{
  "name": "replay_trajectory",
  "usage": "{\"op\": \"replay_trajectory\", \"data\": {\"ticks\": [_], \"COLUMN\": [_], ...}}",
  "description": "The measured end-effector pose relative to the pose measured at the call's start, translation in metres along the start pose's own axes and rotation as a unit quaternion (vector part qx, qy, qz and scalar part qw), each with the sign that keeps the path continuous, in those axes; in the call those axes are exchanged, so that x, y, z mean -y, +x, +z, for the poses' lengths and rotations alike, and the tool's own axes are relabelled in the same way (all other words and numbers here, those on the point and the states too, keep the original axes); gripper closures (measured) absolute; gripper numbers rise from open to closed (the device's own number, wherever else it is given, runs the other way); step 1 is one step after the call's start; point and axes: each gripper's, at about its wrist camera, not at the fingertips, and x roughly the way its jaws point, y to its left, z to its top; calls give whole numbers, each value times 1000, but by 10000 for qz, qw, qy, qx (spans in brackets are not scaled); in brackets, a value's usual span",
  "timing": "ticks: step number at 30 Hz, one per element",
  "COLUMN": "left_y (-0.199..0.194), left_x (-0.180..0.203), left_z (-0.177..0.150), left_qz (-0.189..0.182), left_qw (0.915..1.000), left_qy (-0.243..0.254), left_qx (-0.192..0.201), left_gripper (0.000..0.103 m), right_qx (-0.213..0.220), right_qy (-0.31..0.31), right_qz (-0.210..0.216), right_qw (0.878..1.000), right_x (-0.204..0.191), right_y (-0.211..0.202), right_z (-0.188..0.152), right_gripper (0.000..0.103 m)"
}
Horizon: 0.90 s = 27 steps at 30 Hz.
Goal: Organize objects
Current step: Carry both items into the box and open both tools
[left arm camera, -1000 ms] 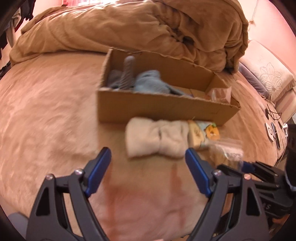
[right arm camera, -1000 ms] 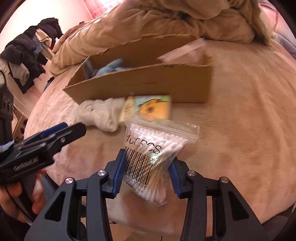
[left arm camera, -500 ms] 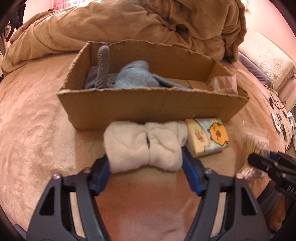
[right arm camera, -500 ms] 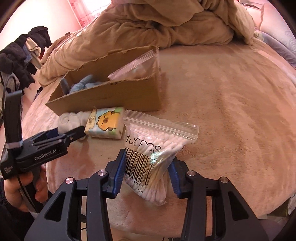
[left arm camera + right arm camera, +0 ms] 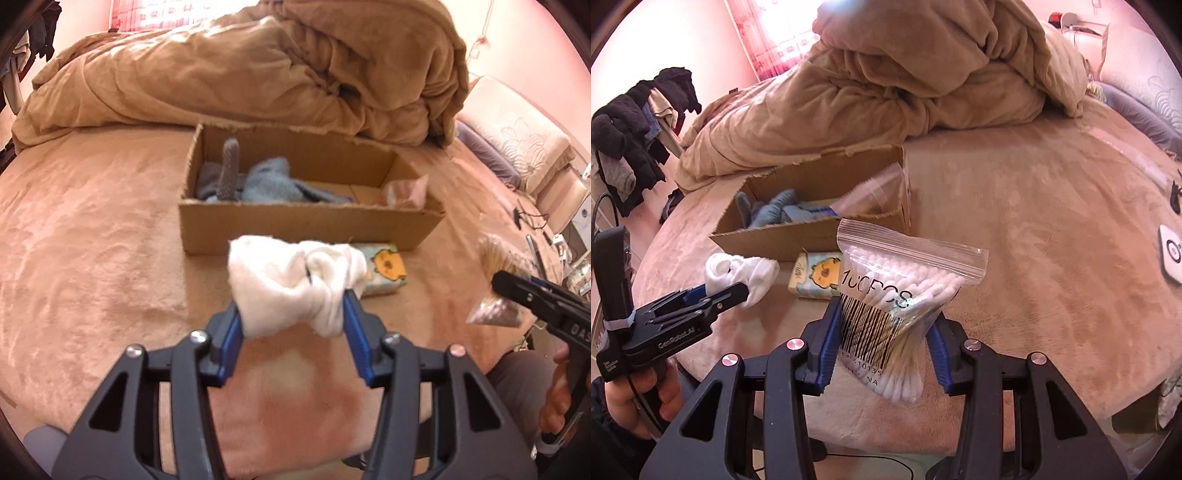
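Partly hidden: tissue pack behind white sock.

left tool clamped, right tool clamped

The right gripper pinches a clear zip bag of cotton swabs between its blue pads, holding it upright above the tan bed cover. To the left, the left gripper grips a bundle of white socks, which looks lifted off the cover, though the angle makes that hard to judge. Beside the socks lies a tissue pack just in front of an open cardboard box holding blue cloth and a plastic bag.
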Motion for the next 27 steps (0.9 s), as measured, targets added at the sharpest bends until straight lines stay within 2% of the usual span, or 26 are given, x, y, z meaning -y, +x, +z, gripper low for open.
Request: {"op": "replay_trajectory", "data": {"ticks": [15, 21, 27], "left_y": [-102, -116, -110], "left_x": [-12, -19, -23], "left_z": [34, 52, 72], "left_qz": [-211, -235, -269], "left_qw": [9972, 9956, 9950], "left_qy": [-49, -93, -100], "left_qx": [716, 899, 956], "left_gripper": [52, 52, 52], "right_qx": [361, 476, 523], "right_qy": [-403, -601, -688], "right_qz": [127, 143, 179], "right_qw": [9985, 9970, 9961], "right_x": [-44, -59, -65], "right_y": [-44, -49, -38], "right_z": [31, 54, 76], "right_gripper": [58, 58, 58]}}
